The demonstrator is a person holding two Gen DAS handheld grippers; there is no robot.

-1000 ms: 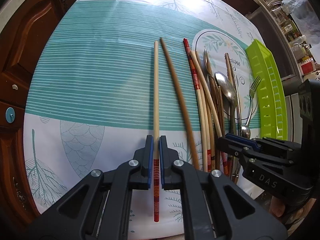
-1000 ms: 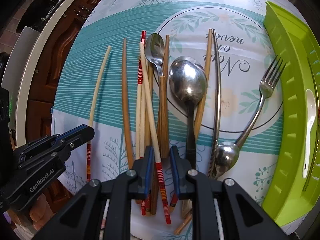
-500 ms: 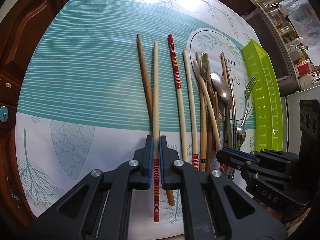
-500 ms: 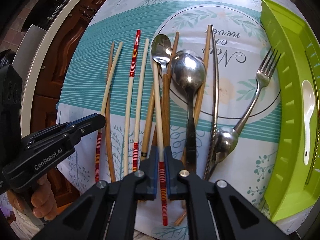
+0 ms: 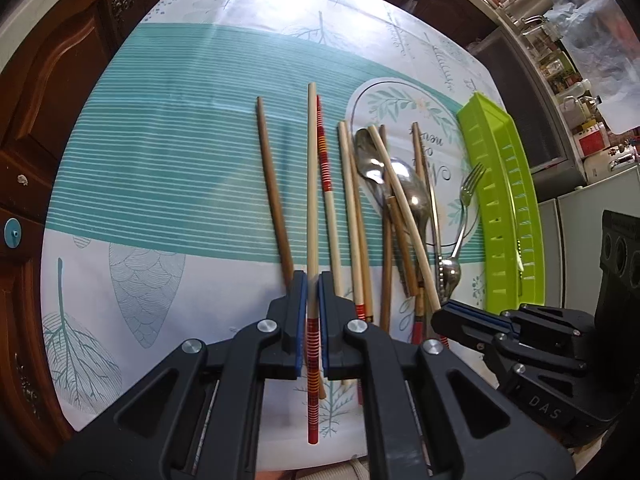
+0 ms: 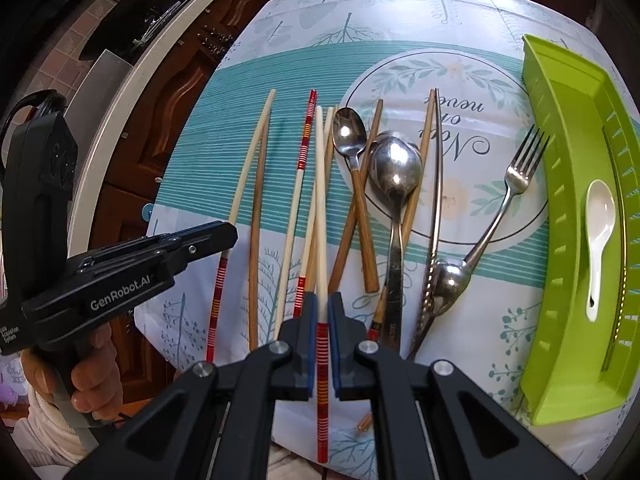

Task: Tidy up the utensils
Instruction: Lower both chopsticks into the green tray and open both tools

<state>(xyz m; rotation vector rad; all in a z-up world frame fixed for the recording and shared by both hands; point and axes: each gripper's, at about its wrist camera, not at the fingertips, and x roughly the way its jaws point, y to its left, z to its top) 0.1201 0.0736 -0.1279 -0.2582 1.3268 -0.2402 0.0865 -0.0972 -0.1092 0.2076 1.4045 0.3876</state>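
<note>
My left gripper point(image 5: 312, 292) is shut on a pale chopstick with a red-striped end point(image 5: 312, 184), held above the tablecloth and pointing away from me. Just to its right, my right gripper point(image 6: 322, 312) is shut on a matching pale chopstick with a red-striped end point(image 6: 320, 200). The right wrist view shows the left gripper point(image 6: 228, 236) at the left, and the left wrist view shows the right gripper point(image 5: 444, 316) at the right. Several more chopsticks lie below, among them a brown one point(image 5: 272, 192).
A large spoon point(image 6: 394, 168), a small wooden-handled spoon point(image 6: 350, 132), a fork point(image 6: 516, 184) and more metal cutlery lie among the chopsticks. A green tray point(image 6: 560, 92) at the right holds a white ceramic spoon point(image 6: 598, 232). Wooden cabinets stand to the left. A hand point(image 6: 92, 384) grips the left tool.
The right gripper has shut on its striped chopstick and risen with it. The left gripper's chopstick has shifted right, past the brown one. The table looks farther off in both views.
</note>
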